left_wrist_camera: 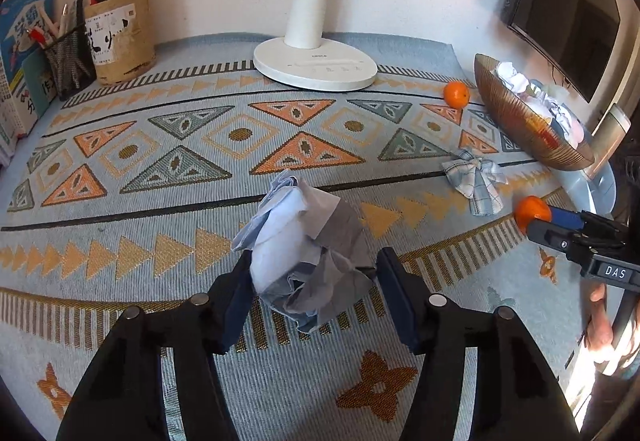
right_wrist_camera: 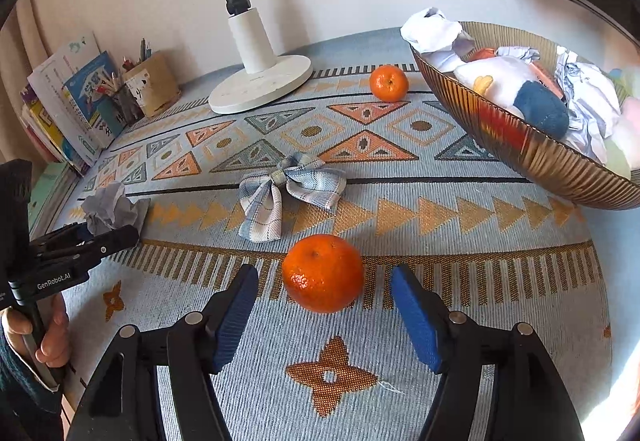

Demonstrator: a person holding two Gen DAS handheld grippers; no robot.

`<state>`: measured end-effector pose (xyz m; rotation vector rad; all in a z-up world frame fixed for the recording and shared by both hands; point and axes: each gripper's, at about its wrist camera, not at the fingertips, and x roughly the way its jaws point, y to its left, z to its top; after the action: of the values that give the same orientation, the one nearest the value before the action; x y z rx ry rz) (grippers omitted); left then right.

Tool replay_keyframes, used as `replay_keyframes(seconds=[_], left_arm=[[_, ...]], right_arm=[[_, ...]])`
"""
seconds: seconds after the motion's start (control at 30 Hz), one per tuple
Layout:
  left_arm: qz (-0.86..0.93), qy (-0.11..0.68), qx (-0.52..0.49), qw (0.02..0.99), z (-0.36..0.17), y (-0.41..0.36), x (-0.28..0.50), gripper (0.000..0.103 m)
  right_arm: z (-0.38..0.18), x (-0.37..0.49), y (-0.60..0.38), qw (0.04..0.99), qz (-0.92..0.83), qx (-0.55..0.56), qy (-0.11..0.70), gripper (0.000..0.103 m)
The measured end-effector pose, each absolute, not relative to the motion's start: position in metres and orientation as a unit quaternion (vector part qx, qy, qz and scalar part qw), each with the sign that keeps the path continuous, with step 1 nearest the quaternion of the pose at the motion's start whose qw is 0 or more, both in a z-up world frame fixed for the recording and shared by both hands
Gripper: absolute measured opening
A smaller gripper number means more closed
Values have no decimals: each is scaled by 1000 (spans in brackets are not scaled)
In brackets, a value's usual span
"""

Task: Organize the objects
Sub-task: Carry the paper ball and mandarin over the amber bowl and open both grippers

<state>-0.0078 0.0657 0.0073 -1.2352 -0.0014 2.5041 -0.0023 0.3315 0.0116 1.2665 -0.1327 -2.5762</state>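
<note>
A desk (left_wrist_camera: 120,177) covered in a pale blue woven cloth with orange and grey triangles, seen from two hand-held tools that both point down at it.

At far left, books lean against the wall beside a mesh pen cup (left_wrist_camera: 70,61) and a tan pen pot (left_wrist_camera: 120,37). A white lamp base (left_wrist_camera: 316,65) stands at the back centre.

The left tool (left_wrist_camera: 312,273) has its dark pads on either side of a crumpled ball of paper (left_wrist_camera: 304,249), pale blue and grey, which sits on the cloth near the front. The pads lie close against the paper's sides, but I cannot tell whether they are pressing it. The paper looks very light and soft; it would likely crush and give way, so a gentle squeeze across its widest middle seems best.

Further right lies a checked fabric bow (right_wrist_camera: 288,189), limp and flat, probably easiest to pinch at its knotted centre.

The right tool (right_wrist_camera: 324,301) is released, its blue pads standing clear on both sides of an orange mandarin (right_wrist_camera: 323,273) resting on the cloth between them. The fruit looks firm, smooth and round, so it may roll or slip; a grip across its widest part seems safest.

A second mandarin (right_wrist_camera: 389,82) sits further back, near the lamp base.

At far right, a ribbed amber bowl (right_wrist_camera: 520,149) already holds crumpled paper and a white and blue soft toy (right_wrist_camera: 516,89), likely the place for the loose things.
</note>
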Motion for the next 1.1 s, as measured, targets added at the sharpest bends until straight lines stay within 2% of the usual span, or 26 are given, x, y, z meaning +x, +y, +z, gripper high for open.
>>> replay_keyframes(seconds=[0.03,0.07,0.1,0.13,0.23,0.33,0.47,0.57,0.67,0.8,0.9,1.03,1.1], left_arm=[[885,1,-432,175,8,66,-7,53],[886,3,-430,174,8,67,-6,53],[886,4,-430,173,9,67,-6,53],[887,4,-429,170,10,68,-6,53],[889,-13,-418,185,18,70,-6,53],[896,-16,-396,200,35,83,-9,53],[899,-7,-367,236,66,116,-23,53],[901,4,-339,270,95,154,-37,53],[901,12,-307,306,122,198,-54,53],[893,33,-282,349,144,259,-81,53],[884,47,-279,371,144,301,-104,53],[869,53,-292,397,130,337,-129,53],[862,55,-289,412,124,350,-136,56]], right_arm=[[12,-3,331,132,-889,436,-44,63],[12,-3,329,135,-889,436,-43,48],[11,-3,327,139,-888,437,-39,42],[11,-2,324,138,-890,434,-31,39],[16,5,316,132,-900,416,-5,39],[30,7,319,139,-904,404,-12,39],[80,5,343,121,-928,351,-21,39],[123,-6,376,78,-948,304,-57,39],[150,-31,419,32,-947,294,-127,39],[154,-74,478,-22,-923,303,-237,39],[145,-102,500,-91,-919,302,-237,39],[129,-134,522,-101,-904,330,-254,39],[122,-142,531,-106,-899,333,-263,41]])
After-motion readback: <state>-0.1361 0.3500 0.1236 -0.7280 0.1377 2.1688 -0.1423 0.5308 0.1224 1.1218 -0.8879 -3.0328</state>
